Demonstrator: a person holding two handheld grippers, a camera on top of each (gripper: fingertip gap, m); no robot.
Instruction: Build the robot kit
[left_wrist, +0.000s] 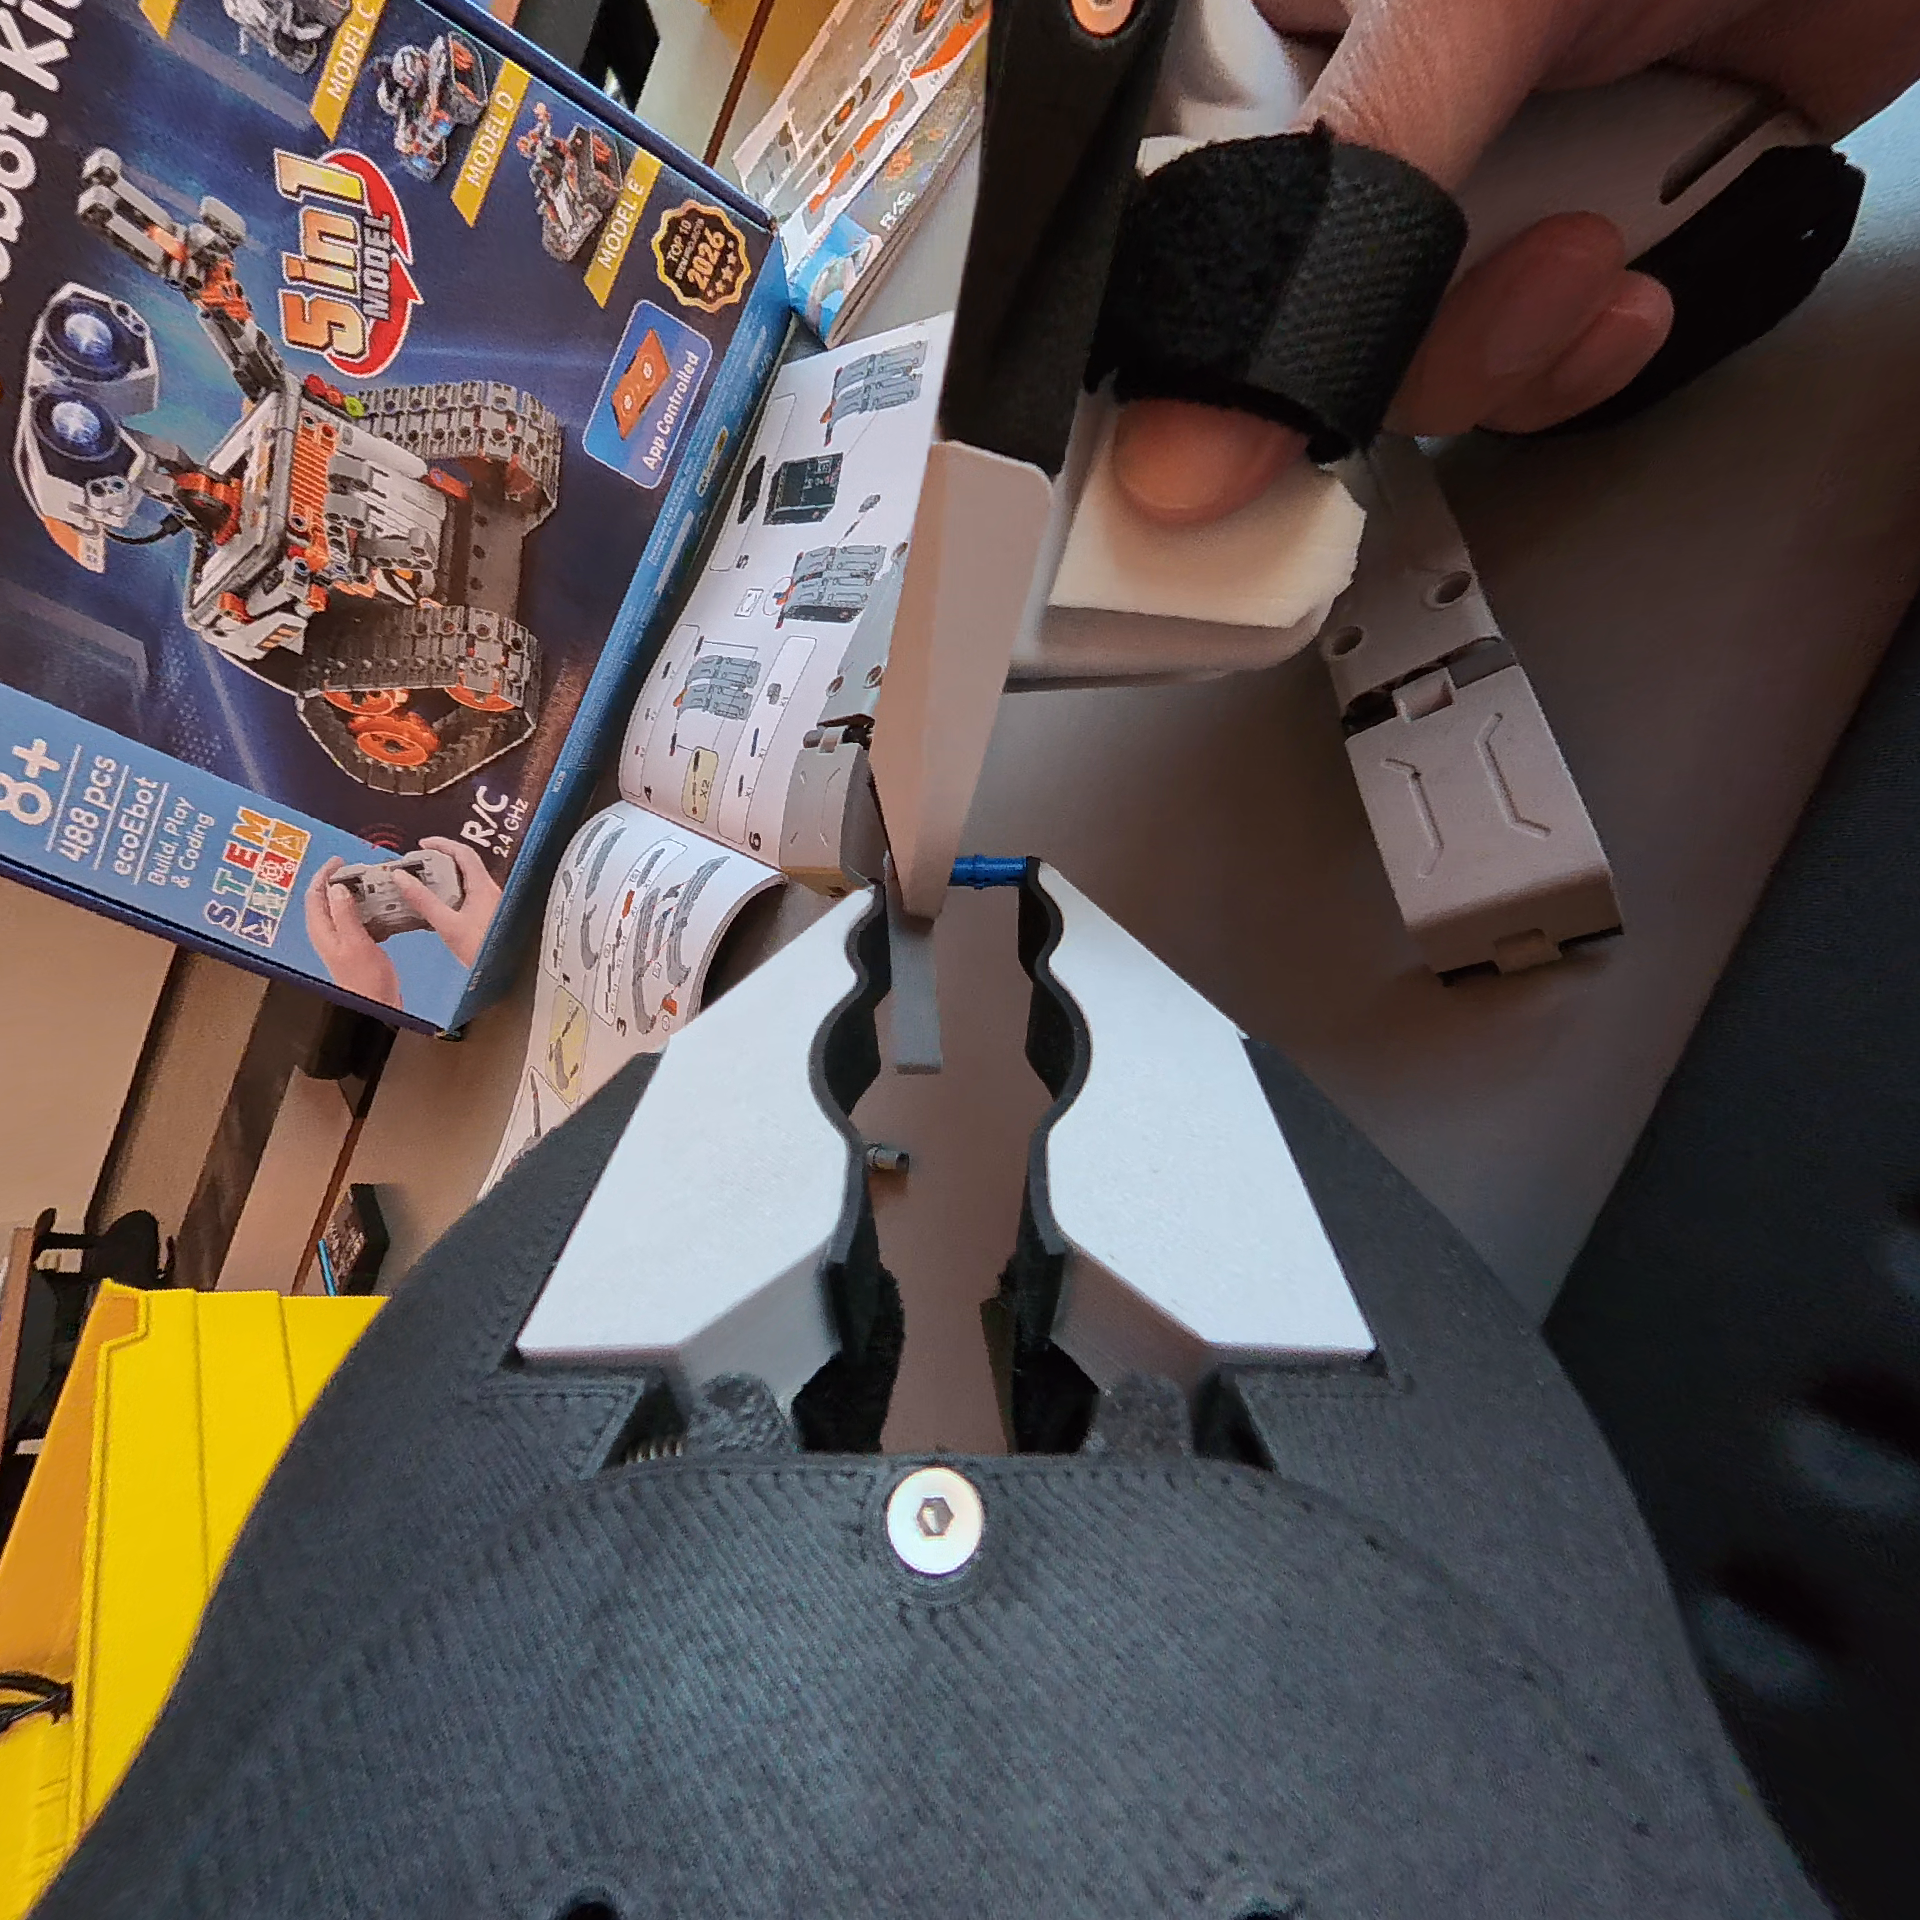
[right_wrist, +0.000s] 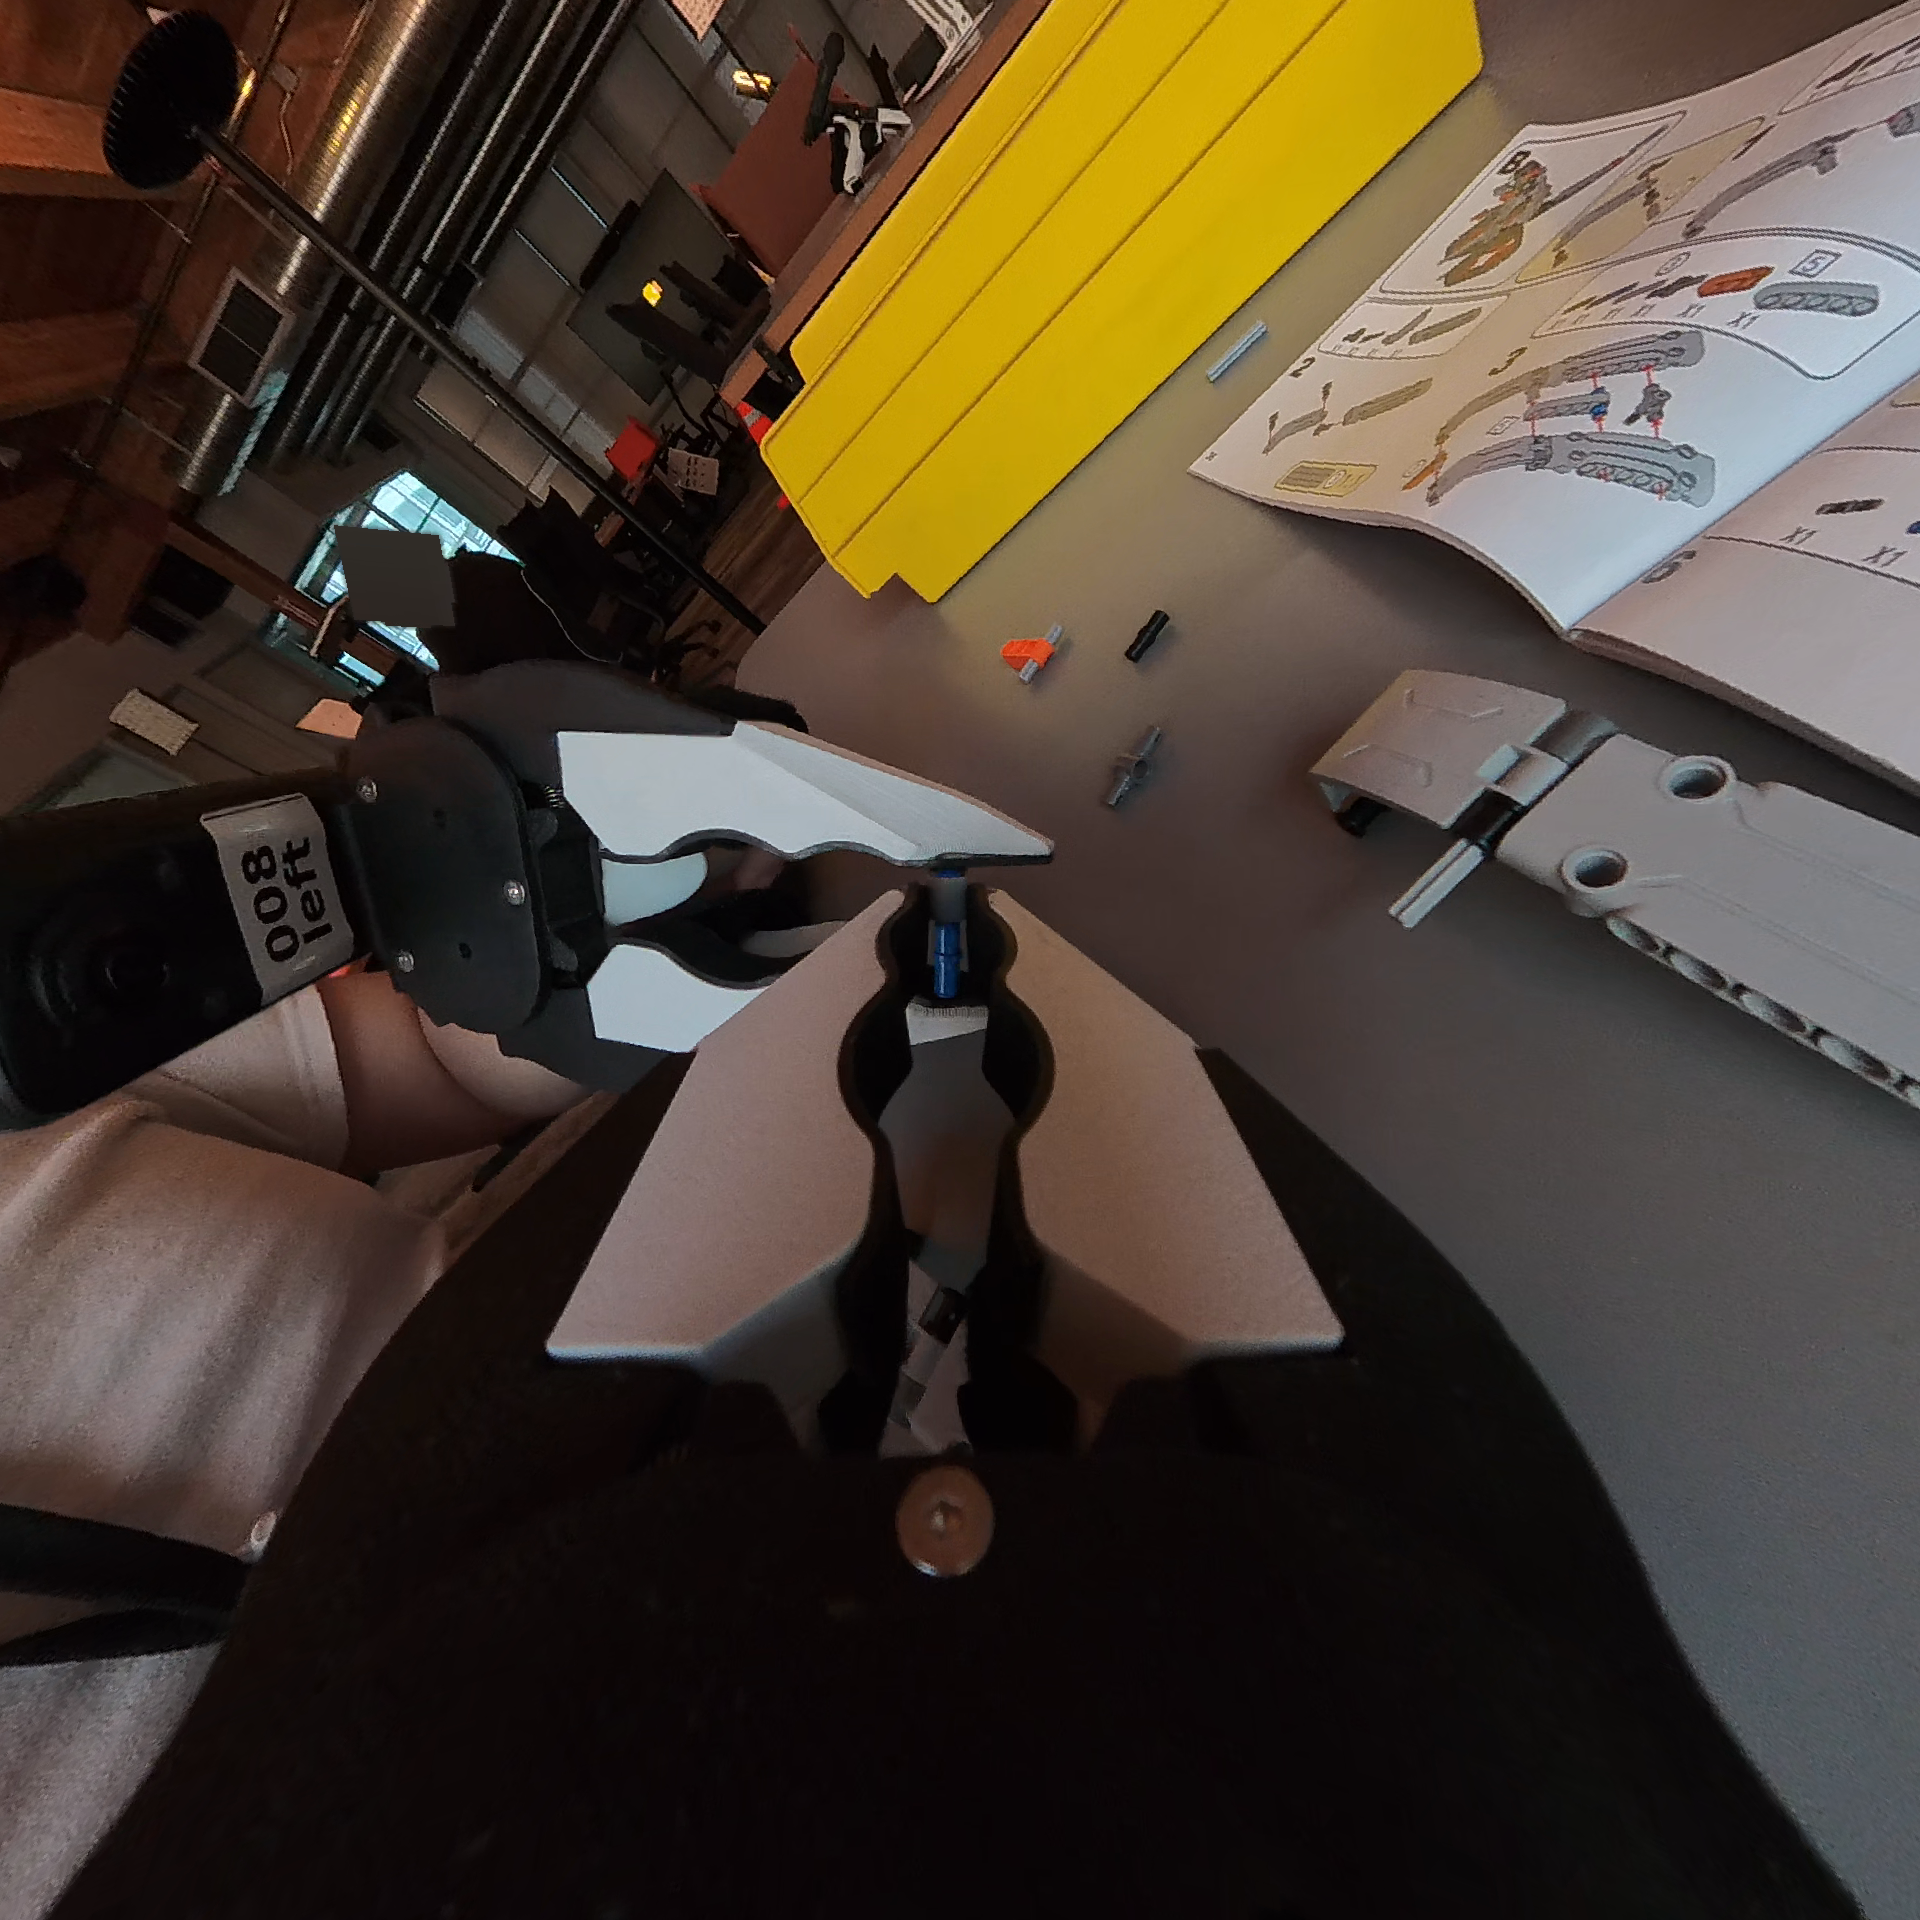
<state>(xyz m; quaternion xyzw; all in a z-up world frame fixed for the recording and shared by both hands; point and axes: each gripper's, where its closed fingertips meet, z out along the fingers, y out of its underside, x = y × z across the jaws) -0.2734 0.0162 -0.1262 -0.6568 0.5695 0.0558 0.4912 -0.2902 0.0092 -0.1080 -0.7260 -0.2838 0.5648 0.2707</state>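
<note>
Small blue pin (right_wrist: 943, 940), short and round with a collar, pinched end-on at the very tips of the right gripper (right_wrist: 940, 904), whose jaws are closed on it, above the grey table (right_wrist: 1455, 1351). Far end of the pin pressed against one fingertip of the left gripper (left_wrist: 961, 914); its jaws stand apart, with the pin lying across the gap at their tips.

Seen only from the left wrist: a blue kit box (left_wrist: 312, 468) with a tracked robot pictured on it, and the hand (left_wrist: 1507, 312) strapped into the right gripper. Seen only from the right wrist: loose parts on the table, namely an orange piece (right_wrist: 1027, 652), a black pin (right_wrist: 1146, 636) and a grey connector (right_wrist: 1132, 766). Found in both: open instruction booklet (right_wrist: 1558, 416), grey housing (right_wrist: 1662, 862), yellow bin (right_wrist: 1091, 260).
</note>
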